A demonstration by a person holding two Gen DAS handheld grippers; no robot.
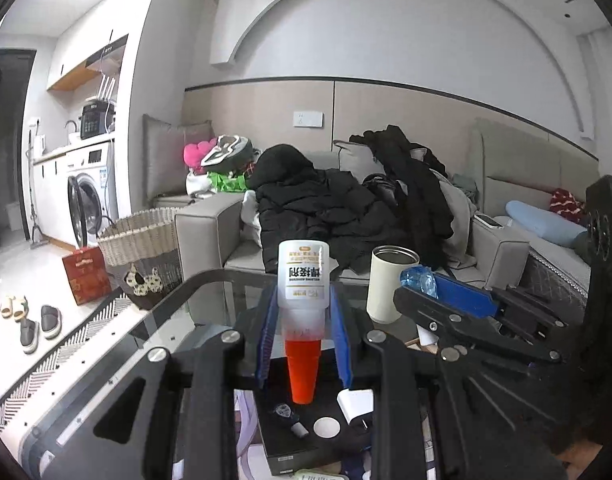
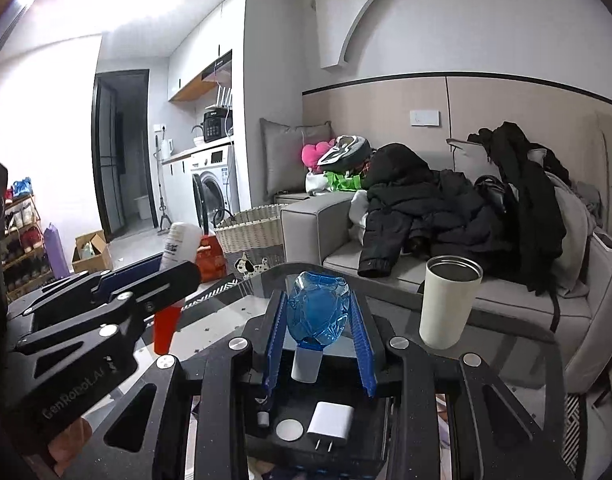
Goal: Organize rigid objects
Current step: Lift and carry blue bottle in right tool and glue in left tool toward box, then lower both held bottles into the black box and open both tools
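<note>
Nearest in both wrist views, under the grippers, sits a black tray [image 2: 289,446] w/ a white charger plug [image 2: 330,420] lying flat and a round white disc [image 2: 289,429] just beside it on the left; the tray rests on a glass table [image 2: 233,308]. The left gripper [image 1: 303,312] is clenched on a white glue bottle [image 1: 303,276], held upside down, orange nozzle [image 1: 302,370] pointing down over the tray, blue pads pressing both sides of its neck. In the right wrist view the same bottle shows at left, tilted, w/ the left gripper's black arm across it. The right gripper [image 2: 318,320] is clamped on a small blue bottle [image 2: 318,310], also upside down, white cap [image 2: 306,364] pointing down over the tray, blue pads touching its sides. Both bottles are in the air, above the tray, not touching it. Further back on the table, to the right, a white cup [image 2: 448,302] stands upright, open top, apart from both grippers. Beyond the table edge: a grey sofa [image 2: 306,224] piled w/ black coats [image 2: 426,208], a woven basket [image 2: 251,230] on the floor by the sofa arm, a red bag [image 1: 85,276] beside it, slippers [image 1: 33,320] on the floor. Farthest, a washing machine [image 1: 87,196] w/ its door ajar, and the wall.
</note>
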